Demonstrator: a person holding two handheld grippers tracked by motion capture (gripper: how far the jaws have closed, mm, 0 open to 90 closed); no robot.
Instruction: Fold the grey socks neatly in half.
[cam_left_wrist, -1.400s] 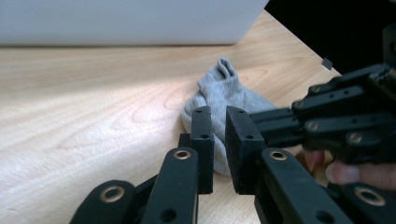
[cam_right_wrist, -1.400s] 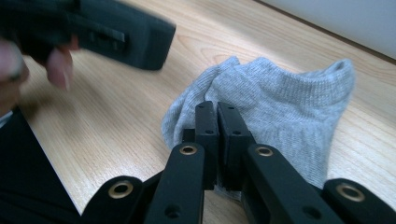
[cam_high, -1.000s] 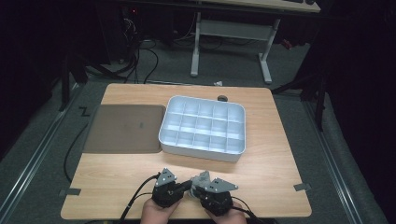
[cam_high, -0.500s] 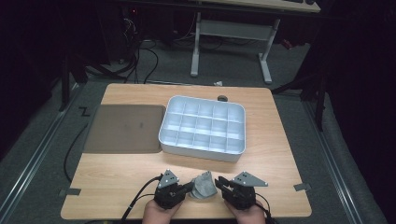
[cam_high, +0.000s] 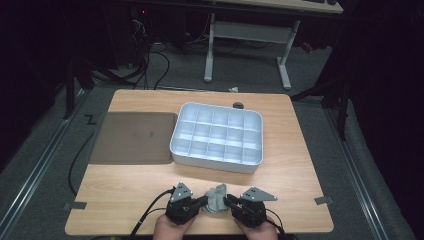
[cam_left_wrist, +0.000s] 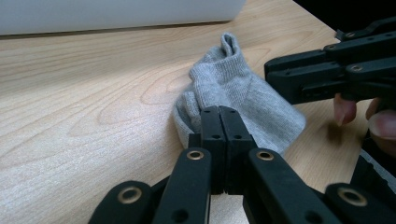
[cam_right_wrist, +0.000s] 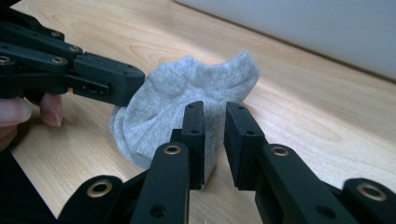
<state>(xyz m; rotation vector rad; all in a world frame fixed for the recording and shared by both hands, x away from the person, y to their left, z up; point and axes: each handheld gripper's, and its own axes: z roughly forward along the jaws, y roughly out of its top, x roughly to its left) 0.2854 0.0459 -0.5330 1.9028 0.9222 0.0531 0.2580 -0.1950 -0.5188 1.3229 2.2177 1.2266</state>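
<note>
A small grey sock (cam_high: 217, 197) sits bunched on the wooden table near its front edge, between my two grippers. My left gripper (cam_left_wrist: 219, 109) has its jaws together, pinching the sock's (cam_left_wrist: 233, 88) near edge. In the right gripper view this left gripper (cam_right_wrist: 135, 86) grips the sock's (cam_right_wrist: 187, 93) left side. My right gripper (cam_right_wrist: 215, 109) has a narrow gap between its jaws. The cloth lies just beyond and beside its left jaw, and neither pad presses on it. In the high view the left gripper (cam_high: 204, 201) and right gripper (cam_high: 226, 201) point at each other across the sock.
A white tray (cam_high: 216, 161) divided into several compartments stands at the table's middle. A dark flat mat (cam_high: 132, 137) lies to its left. Bare wood (cam_high: 295, 180) lies to the right of the hands. Desk legs and cables are on the floor beyond the table.
My right gripper has drawn away to the right from the left one. The grey sock now shows between them, where the two grippers were nearly touching before.
</note>
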